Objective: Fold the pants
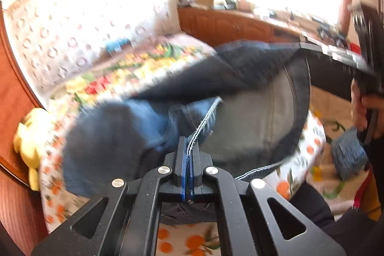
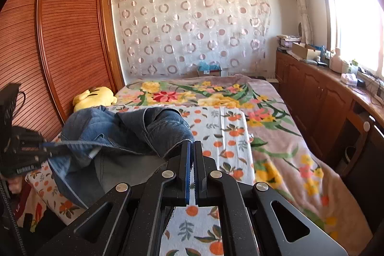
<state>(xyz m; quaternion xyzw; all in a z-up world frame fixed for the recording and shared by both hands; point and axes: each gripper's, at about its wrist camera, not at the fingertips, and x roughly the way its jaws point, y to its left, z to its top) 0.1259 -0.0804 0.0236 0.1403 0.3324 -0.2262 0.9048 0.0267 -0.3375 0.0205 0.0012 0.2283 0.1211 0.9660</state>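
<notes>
The left gripper [image 1: 188, 139] is clamped on a stitched edge of the jeans [image 1: 252, 116], lifting the denim off the bed [image 2: 276, 136]. The right gripper [image 2: 191, 144] is closed on another edge of the jeans, which lie bunched over the bed's orange-print sheet [image 2: 228, 126] near the yellow plush [image 2: 93, 97].

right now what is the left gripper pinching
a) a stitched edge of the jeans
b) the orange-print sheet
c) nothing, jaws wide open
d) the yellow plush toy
a: in the left wrist view the left gripper has its jaws closed on a white-stitched edge of the jeans, lifted above the orange-print sheet.
</notes>
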